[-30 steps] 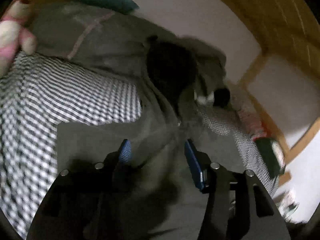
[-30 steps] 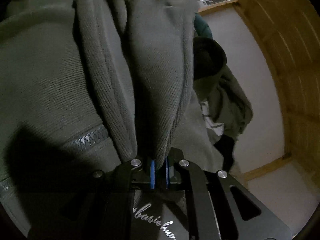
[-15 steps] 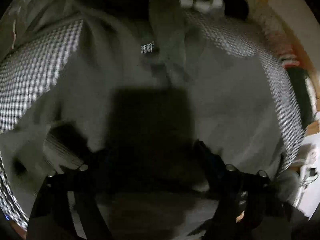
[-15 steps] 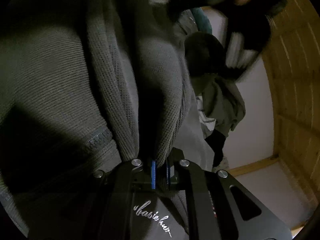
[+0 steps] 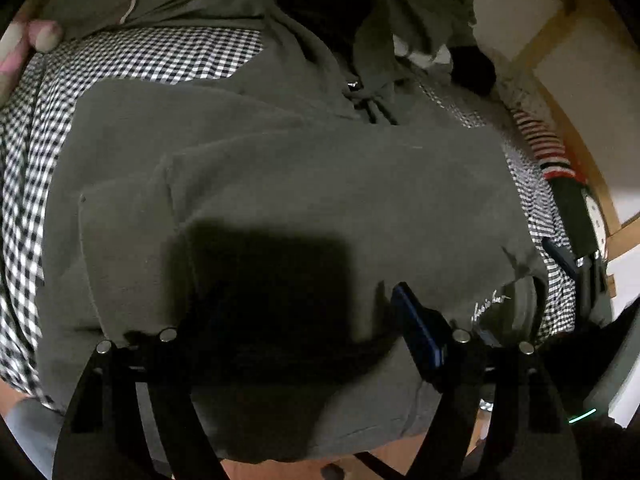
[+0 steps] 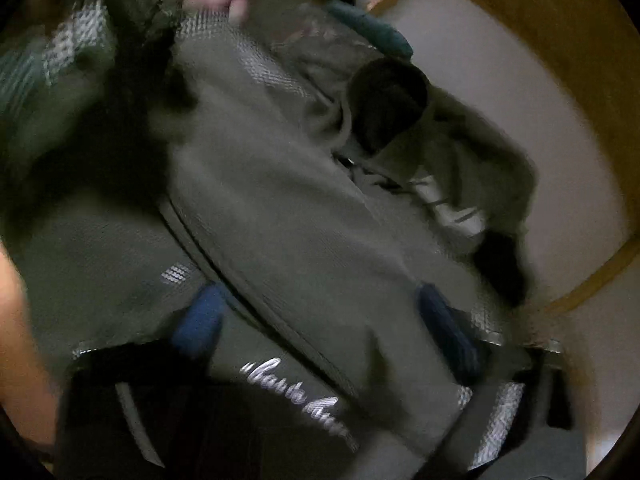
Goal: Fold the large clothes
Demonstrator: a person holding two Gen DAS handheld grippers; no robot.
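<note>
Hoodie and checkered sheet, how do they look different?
The hoodie is plain dark green; the sheet has black and white checks. The hoodie lies folded on top; the sheet is spread underneath. The hoodie has white writing near its edge; the sheet has none showing. Both are soft cloth.

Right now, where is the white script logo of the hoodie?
In the left wrist view the white script logo sits low right on the olive hoodie, beside the ribbed cuff, near the checked sheet.

Both wrist views close, downward – sharing hoodie [image 5: 300, 184] (overlapping).
</note>
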